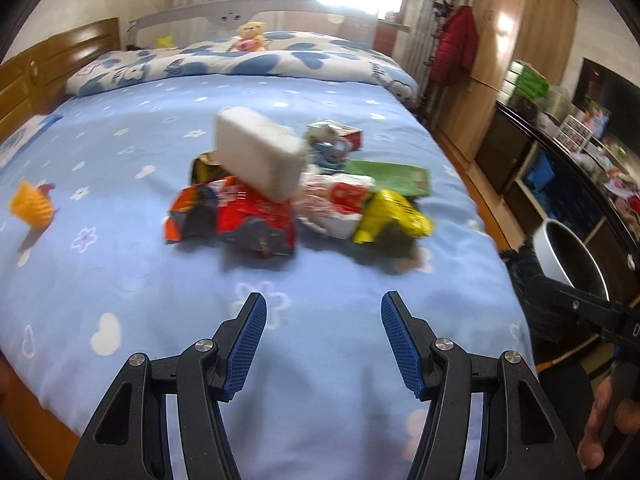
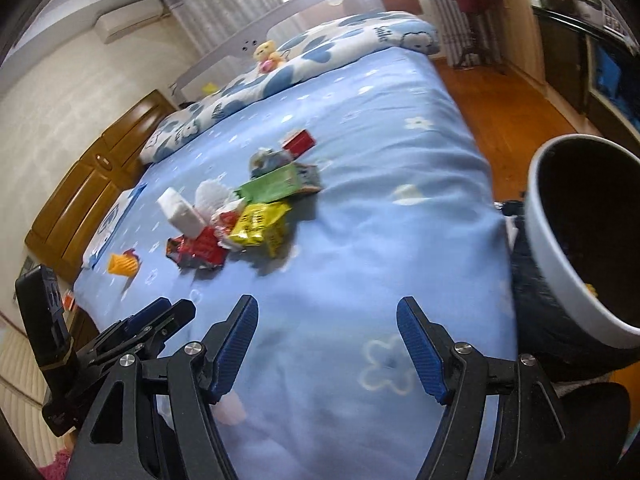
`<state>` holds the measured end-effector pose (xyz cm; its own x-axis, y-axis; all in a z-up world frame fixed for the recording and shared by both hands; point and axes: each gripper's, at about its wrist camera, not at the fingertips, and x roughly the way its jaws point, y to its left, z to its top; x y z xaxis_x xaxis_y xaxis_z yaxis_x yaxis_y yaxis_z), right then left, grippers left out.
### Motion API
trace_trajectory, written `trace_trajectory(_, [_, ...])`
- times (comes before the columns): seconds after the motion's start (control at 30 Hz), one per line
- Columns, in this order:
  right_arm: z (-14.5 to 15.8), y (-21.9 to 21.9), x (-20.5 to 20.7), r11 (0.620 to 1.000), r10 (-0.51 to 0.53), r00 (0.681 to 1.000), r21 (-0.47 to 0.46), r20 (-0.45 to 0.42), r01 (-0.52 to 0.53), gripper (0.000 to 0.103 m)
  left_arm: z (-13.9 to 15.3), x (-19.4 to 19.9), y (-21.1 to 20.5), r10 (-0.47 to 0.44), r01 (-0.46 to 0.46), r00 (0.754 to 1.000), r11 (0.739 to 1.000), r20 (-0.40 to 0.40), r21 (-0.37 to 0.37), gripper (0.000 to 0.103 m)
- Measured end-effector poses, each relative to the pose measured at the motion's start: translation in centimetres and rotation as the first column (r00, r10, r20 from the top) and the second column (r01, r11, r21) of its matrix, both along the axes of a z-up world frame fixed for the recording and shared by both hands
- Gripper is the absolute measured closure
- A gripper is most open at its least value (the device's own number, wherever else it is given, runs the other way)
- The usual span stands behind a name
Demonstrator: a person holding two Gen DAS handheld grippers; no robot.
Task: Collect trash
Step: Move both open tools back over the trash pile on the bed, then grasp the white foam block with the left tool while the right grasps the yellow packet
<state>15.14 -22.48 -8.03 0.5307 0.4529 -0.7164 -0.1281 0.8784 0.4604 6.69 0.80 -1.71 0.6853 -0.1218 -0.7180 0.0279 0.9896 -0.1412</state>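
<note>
Angling downward over the near end of the bed (image 1: 120, 264), the left hand-held gripper (image 1: 323, 344) has its blue pads spread apart with only the blue flowered sheet between them. Ahead of it, well apart, lies the trash pile (image 1: 304, 204): a white foam block (image 1: 260, 154) leaning on a red wrapper (image 1: 248, 216), a yellow packet (image 1: 394, 212) to the right, a green box (image 1: 390, 176) behind it. A small orange cup (image 1: 32, 206) sits alone, off to the gripper's left. The right hand-held gripper (image 2: 328, 350) is tilted down likewise, jaws spread and empty, with the pile ahead and to its left. A white bin with a dark inside (image 2: 576, 240) stands just right of it, beside the bed's edge. A hand (image 1: 608, 420) shows at the lower right of the left view.
</note>
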Motion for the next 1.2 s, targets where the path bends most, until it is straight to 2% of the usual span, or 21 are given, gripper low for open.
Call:
trace_trajectory(0.37, [-0.8, 3.6, 2.7, 0.999, 0.034, 0.999, -0.001, 0.004, -0.034, 0.03, 0.5, 1.8, 1.3, 0.08, -0.079, 0.997, 0.997, -0.01, 0.011, 0.043])
trace_trajectory(0.7, [-1.4, 7.1, 6.7, 0.997, 0.061, 0.998, 0.036, -0.012, -0.061, 0.03, 0.0, 7.3, 1.3, 0.099, -0.099, 0.995, 0.995, -0.019, 0.013, 0.044])
trace_trajectory(0.77, [-1.9, 7.6, 7.6, 0.998, 0.062, 0.998, 0.035, -0.024, -0.061, 0.03, -0.4, 8.4, 1.4, 0.093, -0.093, 0.995, 0.996, -0.029, 0.014, 0.046])
trace_trajectory(0.8, [-2.2, 7.9, 8.0, 0.998, 0.06, 0.998, 0.035, -0.033, -0.058, 0.03, -0.6, 9.0, 1.4, 0.088, -0.087, 0.996, 0.996, -0.034, 0.014, 0.053])
trace_trajectory(0.83, [-2.6, 8.0, 8.3, 0.998, 0.057, 0.997, 0.039, -0.046, -0.055, 0.034, -0.9, 9.4, 1.4, 0.078, -0.078, 0.996, 0.997, -0.041, 0.011, 0.067])
trace_trajectory(0.87, [-3.0, 8.1, 8.6, 0.997, 0.057, 0.997, 0.046, -0.058, -0.055, 0.047, -1.2, 10.0, 1.3, 0.063, -0.063, 0.997, 0.998, -0.051, 0.003, 0.077])
trace_trajectory(0.9, [-3.3, 8.2, 8.7, 0.997, 0.061, 0.996, 0.049, -0.069, -0.058, 0.058, -1.3, 10.2, 1.3, 0.055, -0.055, 0.997, 0.998, -0.059, -0.001, 0.092])
trace_trajectory(0.93, [-3.6, 8.4, 8.8, 0.997, 0.069, 0.994, 0.047, -0.083, -0.065, 0.078, -1.5, 10.5, 1.3, 0.05, -0.051, 0.997, 0.999, -0.062, -0.004, 0.098])
trace_trajectory(1.03, [-3.2, 8.3, 8.0, 0.996, 0.081, 0.995, 0.043, -0.058, -0.079, 0.086, -1.5, 10.2, 1.4, 0.041, -0.041, 0.998, 0.999, -0.047, -0.012, 0.103])
trace_trajectory(1.07, [-2.9, 8.2, 7.5, 0.995, 0.088, 0.995, 0.041, -0.045, -0.087, 0.097, -1.4, 9.8, 1.3, 0.038, -0.039, 0.998, 0.999, -0.042, -0.014, 0.103])
trace_trajectory(1.1, [-2.8, 8.1, 7.1, 0.995, 0.093, 0.995, 0.041, -0.042, -0.091, 0.102, -1.4, 9.3, 1.4, 0.036, -0.037, 0.999, 0.999, -0.039, -0.017, 0.103])
trace_trajectory(1.2, [-2.0, 7.3, 5.7, 0.994, 0.095, 0.995, 0.05, -0.029, -0.094, 0.103, -1.2, 7.7, 1.6, 0.021, -0.023, 0.999, 0.999, -0.034, -0.043, 0.103])
